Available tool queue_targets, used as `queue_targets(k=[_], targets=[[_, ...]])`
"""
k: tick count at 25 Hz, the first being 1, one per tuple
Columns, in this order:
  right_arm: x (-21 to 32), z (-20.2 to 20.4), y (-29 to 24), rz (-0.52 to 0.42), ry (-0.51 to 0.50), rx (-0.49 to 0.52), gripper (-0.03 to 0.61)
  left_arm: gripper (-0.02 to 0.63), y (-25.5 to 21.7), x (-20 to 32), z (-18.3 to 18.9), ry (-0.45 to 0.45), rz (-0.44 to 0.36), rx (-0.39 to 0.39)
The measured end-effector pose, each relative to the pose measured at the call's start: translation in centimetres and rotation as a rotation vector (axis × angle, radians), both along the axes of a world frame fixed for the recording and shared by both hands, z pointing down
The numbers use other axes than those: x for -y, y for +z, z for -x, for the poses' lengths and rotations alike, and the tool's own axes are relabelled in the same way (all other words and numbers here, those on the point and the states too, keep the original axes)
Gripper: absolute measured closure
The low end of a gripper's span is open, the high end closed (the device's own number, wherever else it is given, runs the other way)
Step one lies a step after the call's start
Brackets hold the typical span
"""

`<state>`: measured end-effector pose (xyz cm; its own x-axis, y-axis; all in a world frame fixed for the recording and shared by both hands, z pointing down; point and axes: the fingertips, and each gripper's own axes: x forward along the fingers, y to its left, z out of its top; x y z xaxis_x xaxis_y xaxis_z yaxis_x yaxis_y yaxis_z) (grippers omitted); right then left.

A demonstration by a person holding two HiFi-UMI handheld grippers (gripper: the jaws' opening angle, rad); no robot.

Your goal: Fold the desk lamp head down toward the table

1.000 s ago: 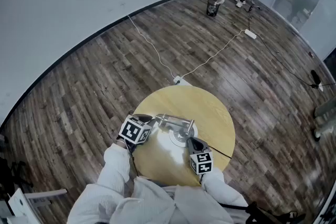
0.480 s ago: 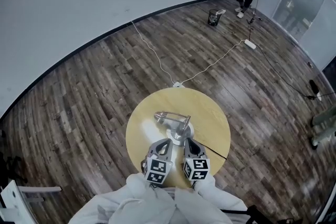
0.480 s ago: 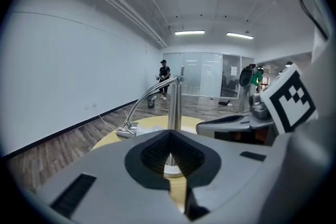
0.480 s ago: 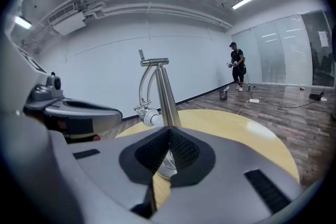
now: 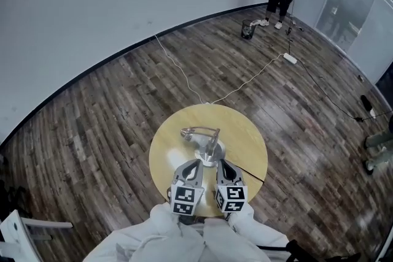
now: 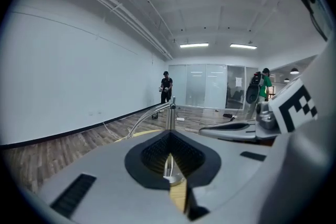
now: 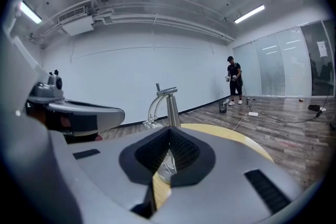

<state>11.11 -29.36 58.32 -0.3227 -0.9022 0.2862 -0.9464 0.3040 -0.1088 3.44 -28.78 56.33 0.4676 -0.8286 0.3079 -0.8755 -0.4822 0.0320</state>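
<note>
Noted left claw [image 5: 194, 164] and right claw [image 5: 221, 163] shut, empty. Found desk lamp [image 5: 210, 147] just beyond, lamp head [image 5: 188, 132] pointing left, nearer left claw.

A round, pale yellow worktop [image 5: 245, 138] is seen at the lower middle of the head view, set on a dark plank floor [image 5: 110, 126]. 1 silver desk lamp [image 5: 209, 145] is stood on it near the centre. A thin dark cable [image 5: 249, 173] is run from the lamp's base to the lower right rim. A white cable [image 5: 178, 67] is trailed over the floor above the worktop.
</note>
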Motion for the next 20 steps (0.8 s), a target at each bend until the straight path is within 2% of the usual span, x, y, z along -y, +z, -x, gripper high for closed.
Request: queue_targets(k=[9,14,20], targets=[[-8.7,4.3,-1.8,-0.1,0.087,-0.058,0.566,0.614,-0.6,-8.8,3.6,0.086,-0.035,-0.019],[-13.8,4.7,-2.1,-0.087,0.169,-0.02,0.566,0.614,-0.8,-12.5,6.3,0.052,-0.014,-0.049],[-17.6,6.1,-3.0,-0.09,0.135,-0.044,0.566,0.614,-1.7,-16.5,6.9,0.041,-0.029,-0.072]])
